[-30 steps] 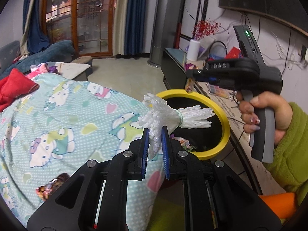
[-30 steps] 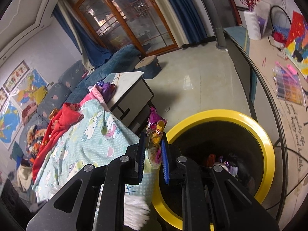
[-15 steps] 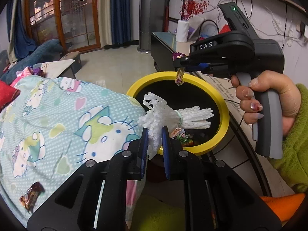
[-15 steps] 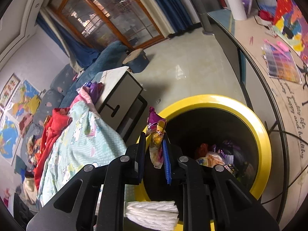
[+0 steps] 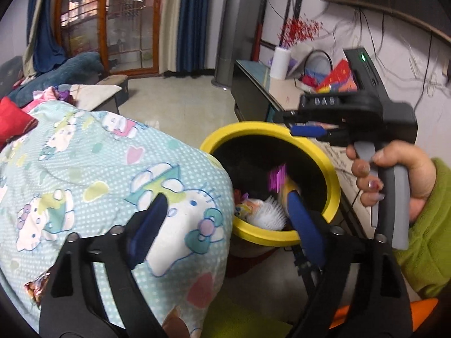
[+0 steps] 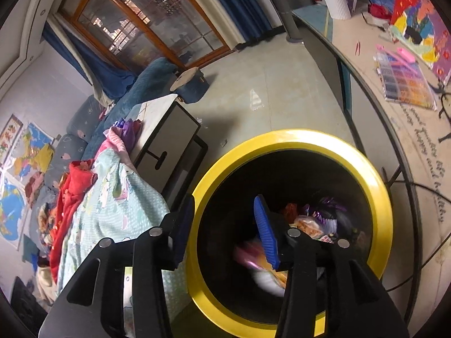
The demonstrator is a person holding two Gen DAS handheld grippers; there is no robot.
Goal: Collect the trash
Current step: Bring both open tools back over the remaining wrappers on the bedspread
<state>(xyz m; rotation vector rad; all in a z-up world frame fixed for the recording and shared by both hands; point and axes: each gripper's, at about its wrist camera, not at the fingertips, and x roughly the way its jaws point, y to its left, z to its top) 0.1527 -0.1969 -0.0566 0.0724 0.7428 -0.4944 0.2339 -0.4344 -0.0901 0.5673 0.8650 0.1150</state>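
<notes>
Cluttered living room, yellow-rimmed bin (image 6: 377, 197) beside the cartoon blanket (image 5: 84, 169). Left gripper (image 5: 222, 219) and right gripper (image 6: 225, 225) are both opening, nothing between the jaws; white foam net (image 5: 267, 211) in, purple wrapper (image 5: 277, 178) dropping. Risk: it could clip the rim.

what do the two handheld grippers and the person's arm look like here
Both grippers are black, with perforated arms dotted with round silver bolts and ridged blue pads on the fingers. Seen from the left wrist camera, the right gripper has a black body lettered "DAS", a lit green lamp on top and a grey pistol handle. The hand wears patterned nail polish and a fuzzy green sleeve.
</notes>
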